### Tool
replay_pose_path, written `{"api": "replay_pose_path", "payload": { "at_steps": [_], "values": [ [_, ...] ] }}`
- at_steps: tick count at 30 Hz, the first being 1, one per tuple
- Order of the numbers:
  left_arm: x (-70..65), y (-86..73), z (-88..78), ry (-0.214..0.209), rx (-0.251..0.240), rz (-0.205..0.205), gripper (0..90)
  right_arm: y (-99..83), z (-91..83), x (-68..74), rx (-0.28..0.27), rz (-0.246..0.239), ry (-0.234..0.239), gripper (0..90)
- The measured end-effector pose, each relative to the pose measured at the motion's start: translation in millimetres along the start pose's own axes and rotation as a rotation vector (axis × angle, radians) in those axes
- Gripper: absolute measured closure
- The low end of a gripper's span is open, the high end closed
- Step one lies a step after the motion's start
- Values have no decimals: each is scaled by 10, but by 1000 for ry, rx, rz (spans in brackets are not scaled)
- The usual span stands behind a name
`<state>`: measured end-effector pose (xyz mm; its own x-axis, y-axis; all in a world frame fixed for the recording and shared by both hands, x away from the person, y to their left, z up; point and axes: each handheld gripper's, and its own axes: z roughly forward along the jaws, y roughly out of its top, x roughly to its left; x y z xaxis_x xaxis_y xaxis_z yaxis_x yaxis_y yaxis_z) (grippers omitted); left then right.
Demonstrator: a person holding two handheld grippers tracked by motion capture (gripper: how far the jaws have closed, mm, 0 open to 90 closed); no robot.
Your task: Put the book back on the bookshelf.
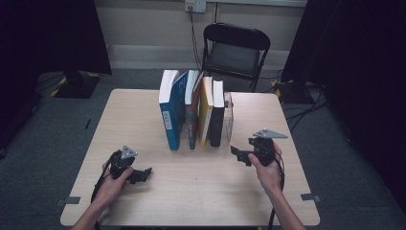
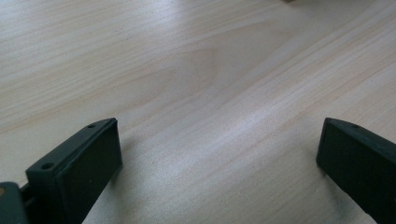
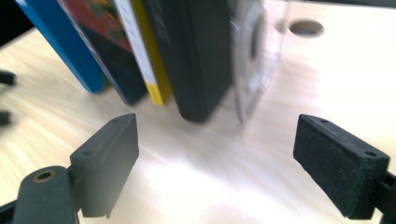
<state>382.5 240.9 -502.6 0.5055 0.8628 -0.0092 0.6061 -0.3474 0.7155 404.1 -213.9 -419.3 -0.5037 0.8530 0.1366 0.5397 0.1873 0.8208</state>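
Pale wood table [image 1: 201,191] carries a row of upright books at its middle: a blue book [image 1: 171,112], a dark patterned book [image 1: 192,112], a yellow book [image 1: 205,112] and a black book [image 1: 217,115], with a clear plastic bookend [image 1: 228,115] touching the black one. Left gripper [image 1: 143,173] sits low over bare tabletop near the front left, jaws spread wide, holding nothing. Right gripper [image 1: 238,154] hovers just beside the black book's near end, jaws wide apart and empty.

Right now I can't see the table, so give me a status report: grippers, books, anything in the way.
Left gripper open, low over bare table. Right gripper open, facing the row of books, black book nearest. Nothing between jaws and books.
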Motion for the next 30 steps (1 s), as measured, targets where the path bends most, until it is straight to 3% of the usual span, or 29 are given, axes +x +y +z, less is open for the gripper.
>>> {"api": "replay_pose_path", "payload": {
  "at_steps": [2, 3, 8, 12, 18, 23, 30],
  "values": [
    [0, 0, 0, 0, 0, 0, 0, -48, -18, -45, 11, 1, -16, 142],
    [0, 0, 0, 0, 0, 0, 0, -148, -55, -156, 41, 5, -37, 143],
    [0, 0, 0, 0, 0, 0, 0, -375, -103, -434, 119, 7, -105, 143],
    [0, 0, 0, 0, 0, 0, 0, -604, -82, -592, 187, 16, -160, 151],
    [0, 0, 0, 0, 0, 0, 0, -803, -7, -620, 216, -14, -199, 125],
    [-1, 0, 0, 0, 0, 0, 0, -862, 29, -597, 151, -24, -210, 98],
    [0, 0, 0, 0, 0, 0, 0, -870, 22, -574, 148, -8, -231, 98]
  ]
}}
